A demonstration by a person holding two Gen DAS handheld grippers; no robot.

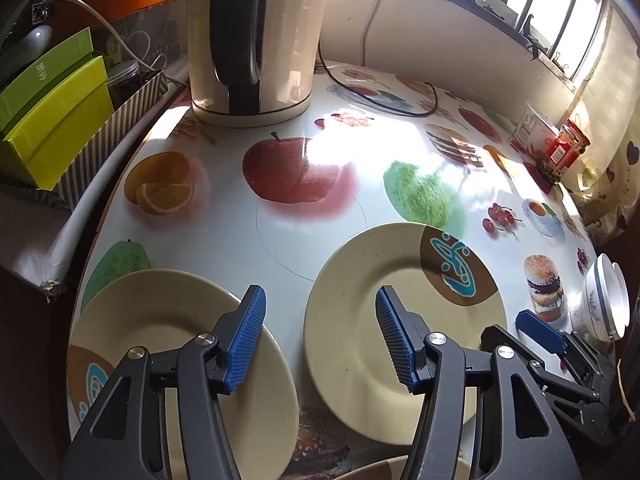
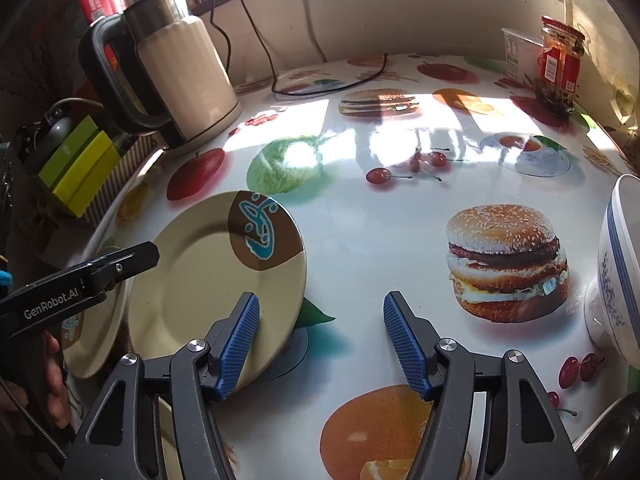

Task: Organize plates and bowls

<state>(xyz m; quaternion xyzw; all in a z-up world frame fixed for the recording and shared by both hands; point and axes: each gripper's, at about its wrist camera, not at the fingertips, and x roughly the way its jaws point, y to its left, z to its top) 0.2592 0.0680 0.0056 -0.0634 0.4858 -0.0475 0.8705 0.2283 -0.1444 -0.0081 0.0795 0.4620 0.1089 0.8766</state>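
Both grippers, left and right, gape wide, gripping nothing, over two plates; bowls sit right.

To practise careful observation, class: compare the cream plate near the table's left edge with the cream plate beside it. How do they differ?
The left plate has its brown-and-blue motif on the near-left rim; the right plate has it on the far-right rim. The left plate lies under the left gripper's left finger, the right plate under its right finger. The right plate sits nearer the stacked bowls. Both share shape and colour, and both lie flat, apart, on the table.
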